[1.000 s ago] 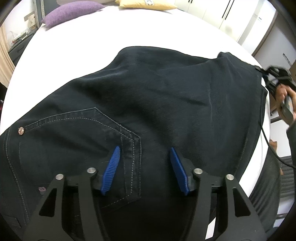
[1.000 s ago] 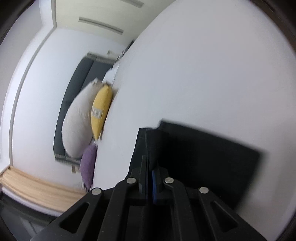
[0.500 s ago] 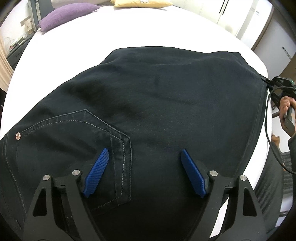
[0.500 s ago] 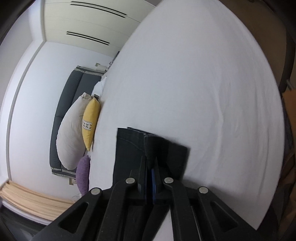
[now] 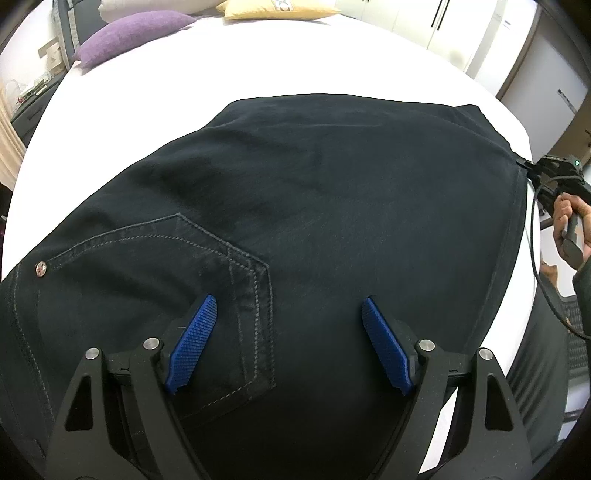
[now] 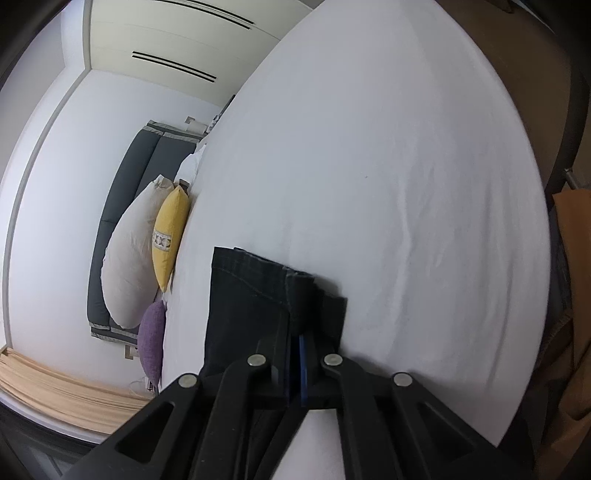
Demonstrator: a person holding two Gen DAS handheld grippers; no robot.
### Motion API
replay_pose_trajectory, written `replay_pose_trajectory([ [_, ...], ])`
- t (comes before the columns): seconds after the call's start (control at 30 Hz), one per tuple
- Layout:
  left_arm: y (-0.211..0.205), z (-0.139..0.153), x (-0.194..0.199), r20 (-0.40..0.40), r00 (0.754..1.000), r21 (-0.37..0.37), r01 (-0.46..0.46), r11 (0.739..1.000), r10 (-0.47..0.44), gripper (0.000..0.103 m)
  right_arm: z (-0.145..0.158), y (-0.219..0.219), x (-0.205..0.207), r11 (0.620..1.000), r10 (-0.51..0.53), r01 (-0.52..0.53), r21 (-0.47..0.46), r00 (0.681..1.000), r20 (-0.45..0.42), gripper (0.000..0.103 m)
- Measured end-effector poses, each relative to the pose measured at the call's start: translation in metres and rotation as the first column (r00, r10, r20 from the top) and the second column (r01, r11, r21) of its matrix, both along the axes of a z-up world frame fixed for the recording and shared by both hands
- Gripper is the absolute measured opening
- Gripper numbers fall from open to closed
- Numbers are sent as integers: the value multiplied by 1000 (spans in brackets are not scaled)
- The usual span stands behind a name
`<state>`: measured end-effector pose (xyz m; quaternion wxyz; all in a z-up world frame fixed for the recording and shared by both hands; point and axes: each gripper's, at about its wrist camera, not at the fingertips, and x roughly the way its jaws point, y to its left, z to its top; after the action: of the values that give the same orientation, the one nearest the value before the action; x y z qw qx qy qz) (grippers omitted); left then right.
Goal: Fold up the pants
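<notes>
Left wrist view: the left tongs [image 5: 288, 343] stand with their blue pads [image 5: 192, 347] wide apart above the pants [image 5: 314, 206], gripping nothing. The pants lie flat on the white bed [image 5: 258, 55], spread directly beneath and ahead of the tongs. The back pocket [image 5: 155, 280] with its light stitching sits under the left-hand pad, and a metal rivet [image 5: 40, 268] shows at the pocket's far corner. The long axis of the pants runs from the lower left of the frame to the upper right, waist end at the left, leg end at the right. At that right-hand end the right tongs [image 5: 526, 164] meet the fabric edge, held by the person's hand [image 5: 567, 221]. A purple pillow [image 5: 133, 29] and a yellow pillow [image 5: 273, 9] rest at the far end of the bed.

Right wrist view: the right tongs [image 6: 297, 343] are closed on the hem edge of the pants [image 6: 247, 295], fabric pinched between the pads. The leg extends forward and left from the tongs across the bed [image 6: 388, 166]. A grey pillow [image 6: 129, 251], the yellow pillow [image 6: 170, 236] and the purple pillow [image 6: 151, 332] stand against the dark headboard [image 6: 125, 192].
</notes>
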<state>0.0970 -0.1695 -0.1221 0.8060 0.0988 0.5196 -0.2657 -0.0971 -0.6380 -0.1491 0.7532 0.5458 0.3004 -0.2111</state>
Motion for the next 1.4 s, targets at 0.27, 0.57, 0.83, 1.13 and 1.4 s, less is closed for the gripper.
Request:
replay_pose_trajectory([
  [0.27, 15, 2, -7, -9, 1000, -18, -20, 1000, 20, 81, 16, 12, 11, 1000, -26, 26, -3, 999, -30, 2],
  [0.57, 24, 2, -8, 6, 1000, -11, -4, 1000, 4, 81, 22, 2, 2, 998, 3, 1, 68, 999, -53, 17],
  [0.83, 23, 2, -15, 17, 1000, -10, -13, 1000, 13, 81, 56, 98, 0, 950, 265, -271, 153, 962, 65, 43],
  [1.13, 38, 3, -20, 14, 1000, -21, -18, 1000, 19, 81, 40, 164, 28, 894, 377, -361, 265, 926, -9, 41],
  [1.4, 38, 4, -21, 13, 1000, -20, -20, 1000, 20, 81, 30, 163, 30, 888, 361, -342, 306, 932, -6, 40],
])
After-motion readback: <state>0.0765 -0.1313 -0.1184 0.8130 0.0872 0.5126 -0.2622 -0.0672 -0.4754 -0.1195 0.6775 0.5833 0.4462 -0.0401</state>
